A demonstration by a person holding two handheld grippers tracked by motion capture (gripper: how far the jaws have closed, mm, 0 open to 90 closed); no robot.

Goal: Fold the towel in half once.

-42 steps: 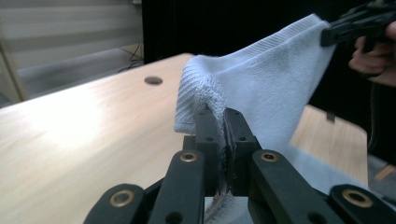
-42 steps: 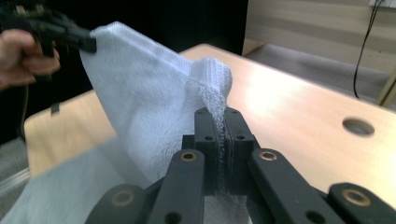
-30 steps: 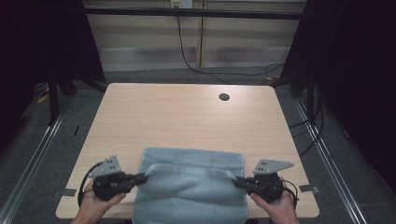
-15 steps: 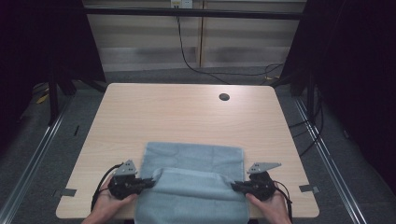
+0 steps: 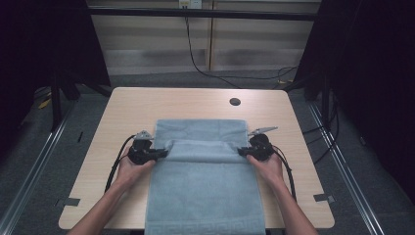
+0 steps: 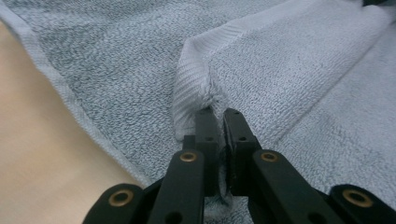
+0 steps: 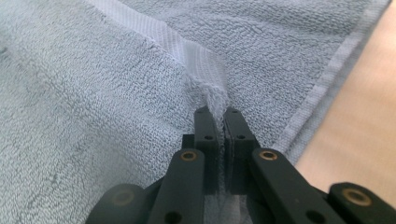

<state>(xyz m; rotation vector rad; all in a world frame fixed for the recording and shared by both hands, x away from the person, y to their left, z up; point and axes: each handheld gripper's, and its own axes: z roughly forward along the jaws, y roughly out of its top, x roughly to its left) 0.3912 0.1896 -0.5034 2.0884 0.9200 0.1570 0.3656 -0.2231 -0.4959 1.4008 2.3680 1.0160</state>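
Lab rig (black curtains (image 5: 44, 44)), bare table (image 5: 195, 103).

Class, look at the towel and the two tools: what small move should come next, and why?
Probably carry both corners farther across the table. The left tool and right tool are each shut on a corner of the towel, whose folded edge lies short of its far edge.

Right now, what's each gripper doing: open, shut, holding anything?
Left gripper: shut on the towel, pinching its folded edge.
Right gripper: shut on the towel, pinching the opposite end of that edge.

Grey-blue towel (image 5: 205, 186), folded edge raised
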